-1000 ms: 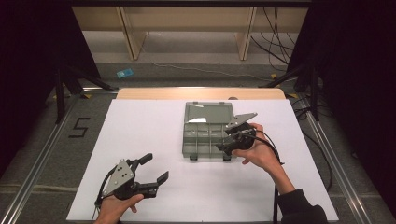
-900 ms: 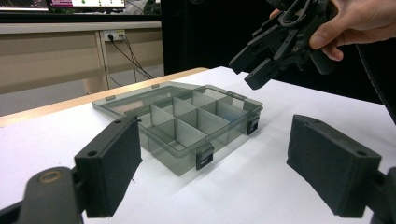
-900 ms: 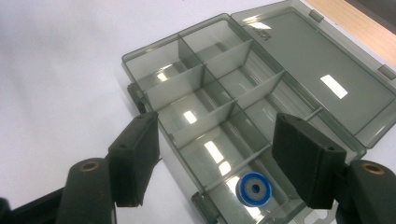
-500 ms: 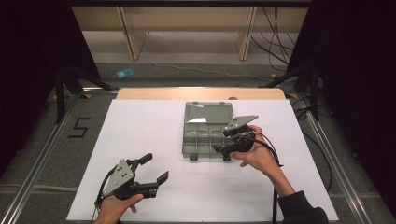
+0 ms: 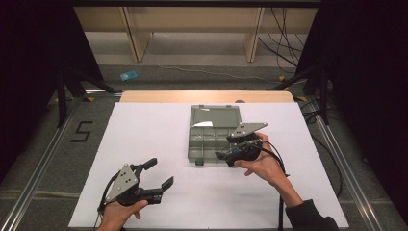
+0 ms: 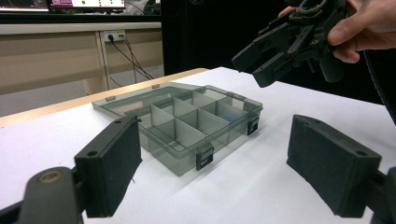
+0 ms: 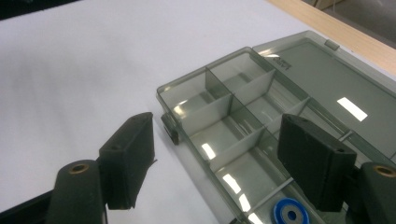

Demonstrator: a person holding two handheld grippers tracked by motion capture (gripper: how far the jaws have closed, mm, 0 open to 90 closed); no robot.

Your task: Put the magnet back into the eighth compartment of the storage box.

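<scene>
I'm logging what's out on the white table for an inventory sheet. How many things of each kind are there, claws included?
Clear compartment box, lid open: 1
Blue ring in a box compartment: 1
Hand-held claws: 2, the left claw and the right claw, both open
Total: 4

A white table [image 5: 159, 134] carries one thing — an open, smoky compartment box [image 5: 211, 134] lying flat.
</scene>
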